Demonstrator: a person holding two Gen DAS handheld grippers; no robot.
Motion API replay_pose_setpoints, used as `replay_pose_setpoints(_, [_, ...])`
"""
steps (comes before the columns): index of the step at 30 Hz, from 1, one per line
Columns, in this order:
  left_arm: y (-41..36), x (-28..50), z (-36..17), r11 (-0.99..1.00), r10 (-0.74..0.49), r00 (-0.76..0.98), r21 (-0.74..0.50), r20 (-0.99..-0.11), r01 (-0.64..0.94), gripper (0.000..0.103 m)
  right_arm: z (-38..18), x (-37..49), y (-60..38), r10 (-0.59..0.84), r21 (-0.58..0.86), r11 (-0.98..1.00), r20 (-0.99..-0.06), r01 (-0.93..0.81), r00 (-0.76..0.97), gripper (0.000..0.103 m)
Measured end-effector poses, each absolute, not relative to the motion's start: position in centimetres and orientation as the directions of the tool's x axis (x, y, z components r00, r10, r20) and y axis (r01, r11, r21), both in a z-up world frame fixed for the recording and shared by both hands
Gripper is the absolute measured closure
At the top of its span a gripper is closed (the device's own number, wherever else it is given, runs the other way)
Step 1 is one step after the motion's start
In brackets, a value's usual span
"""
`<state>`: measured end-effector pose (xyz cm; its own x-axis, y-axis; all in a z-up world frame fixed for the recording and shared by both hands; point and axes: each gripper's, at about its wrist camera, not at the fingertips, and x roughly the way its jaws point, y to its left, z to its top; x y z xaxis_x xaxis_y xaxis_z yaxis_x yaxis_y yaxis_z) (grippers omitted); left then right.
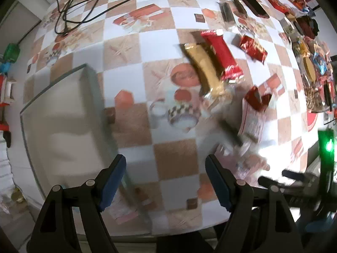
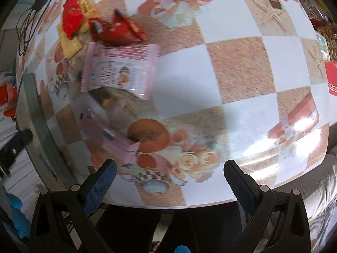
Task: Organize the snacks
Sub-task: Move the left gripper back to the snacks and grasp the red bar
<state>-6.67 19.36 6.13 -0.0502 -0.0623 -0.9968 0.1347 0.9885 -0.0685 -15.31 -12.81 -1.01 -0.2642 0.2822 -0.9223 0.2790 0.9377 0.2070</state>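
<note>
Left gripper (image 1: 165, 181): points straight down over the table (image 1: 174, 158), jaws spread wide, nothing between them. Fingers black plastic, angular, with rivet pins; pads (image 1: 111, 182) blue and ribbed. One finger hangs above the rim of the tray (image 1: 63, 113), the other over bare cloth.

Right gripper (image 2: 169, 184): tilted steeply down toward the table's near edge, jaws apart and empty. Same black fingers, blue knurled pads.

Tray: pale, translucent, rectangular, rounded corners, thin greenish rim. It sits at the table's left side in the left wrist view; the interior looks bare, though blurred.

Snacks lie in a loose heap well apart from the tray, all on the cloth:
- gold bar (image 1: 205, 71), glossy foil, long, crimped ends
- red bar (image 1: 221, 52), glossy wrapper, just beside the gold one, touching along its side
- red packet (image 1: 252, 47), crinkled foil, small
- pink bag (image 2: 121, 69), pillow-shaped, striped top, printed front; a second red packet rests against its upper edge

Cloth: glossy vinyl, checkered white and tan, with printed teacups and roses. Glare at the right edge.

More wrappers crowd the far right side, too small to identify. Black cable (image 1: 69, 10) coils at the far left corner.
</note>
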Motion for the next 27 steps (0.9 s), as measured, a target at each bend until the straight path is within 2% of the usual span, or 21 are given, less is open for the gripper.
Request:
replay_pose_setpoints(9, [16.1, -1.3, 4.5, 0.99, -0.132, -0.098, -0.137, -0.986, 0.042, 0.022, -2.4, -16.7, -15.9, 0.217, 0.156, 0.962, -0.935, 0.222, -0.282, 0.001])
replay_pose_setpoints(15, [13.7, 3.1, 3.0, 0.992, -0.123, -0.089, -0.125, -0.988, 0.017, 0.022, -3.7, -18.1, -16.3, 0.202, 0.154, 0.972, -0.934, 0.178, -0.295, 0.001])
replay_pose_setpoints(21, [13.6, 6.7, 0.7, 0.981, -0.17, -0.127, -0.156, -0.977, -0.113, 0.022, -3.7, -19.2, -17.0, 0.188, 0.154, 0.979, -0.939, 0.136, -0.287, 0.0])
replay_pose_setpoints(27, [12.8, 7.6, -0.5, 0.985, -0.145, -0.146, -0.129, -0.979, -0.112, 0.024, -3.6, -19.5, -16.4, 0.188, 0.156, 0.979, -0.937, 0.13, -0.293, 0.0])
